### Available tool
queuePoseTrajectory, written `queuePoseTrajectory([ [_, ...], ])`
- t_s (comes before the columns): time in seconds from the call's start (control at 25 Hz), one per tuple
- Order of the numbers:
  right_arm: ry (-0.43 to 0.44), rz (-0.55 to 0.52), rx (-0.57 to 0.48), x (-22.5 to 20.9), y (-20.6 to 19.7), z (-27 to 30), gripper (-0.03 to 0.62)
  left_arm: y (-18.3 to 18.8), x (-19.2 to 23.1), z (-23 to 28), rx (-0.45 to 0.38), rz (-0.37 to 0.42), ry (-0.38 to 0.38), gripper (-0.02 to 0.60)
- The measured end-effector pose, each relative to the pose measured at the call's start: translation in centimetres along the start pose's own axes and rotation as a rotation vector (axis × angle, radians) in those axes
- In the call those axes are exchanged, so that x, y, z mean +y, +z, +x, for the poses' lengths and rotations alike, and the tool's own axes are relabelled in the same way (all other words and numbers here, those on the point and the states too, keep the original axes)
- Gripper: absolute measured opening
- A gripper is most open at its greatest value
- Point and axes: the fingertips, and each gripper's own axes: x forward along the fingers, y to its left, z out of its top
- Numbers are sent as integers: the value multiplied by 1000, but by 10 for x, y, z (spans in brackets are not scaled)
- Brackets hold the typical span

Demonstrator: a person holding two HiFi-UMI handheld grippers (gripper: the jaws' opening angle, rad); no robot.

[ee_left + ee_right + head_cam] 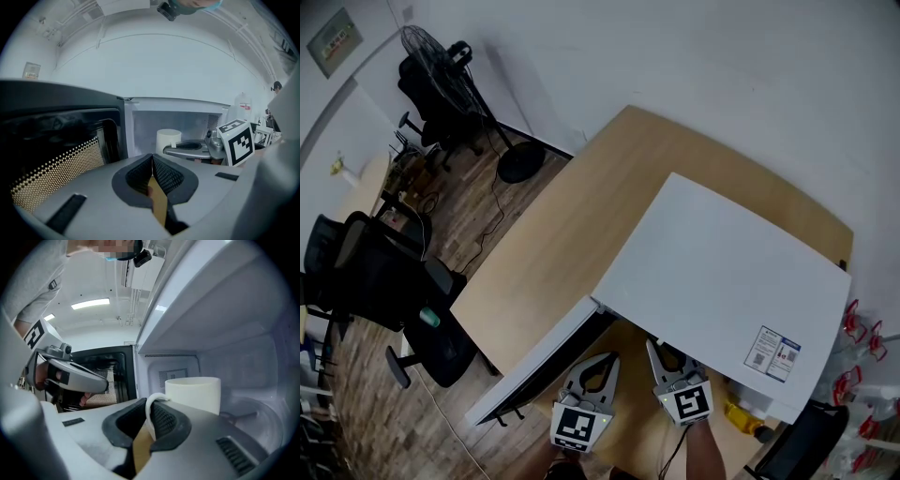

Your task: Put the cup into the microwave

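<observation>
The white cup [193, 392] is inside the open microwave [722, 281], in front of its back wall. My right gripper [151, 413] is shut on the cup's thin handle [149, 405] and reaches in under the microwave's top [667, 361]. In the left gripper view the cup [168, 140] shows in the cavity with the right gripper [190, 149] behind it. My left gripper [152, 159] is shut with nothing between its pads. It hovers in front of the opening beside the door [598, 364]. Whether the cup rests on the microwave floor is hidden.
The microwave door [539, 361] hangs open to the left, its mesh window [56, 154] close to my left gripper. The microwave stands on a wooden table [553, 244]. A floor fan [441, 75] and office chairs [356, 272] stand at the left, and spray bottles [862, 328] at the right.
</observation>
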Motion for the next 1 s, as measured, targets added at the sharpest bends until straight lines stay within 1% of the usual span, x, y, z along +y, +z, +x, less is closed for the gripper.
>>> queuePoseTrajectory([
  [0.32,-43,34,3,-11,-7,-7,40,-4,-5,1,9,-2,-15,25],
  [1.0,-213,48,15,-43,-10,-40,60,-2,-19,-3,1,16,-60,25],
])
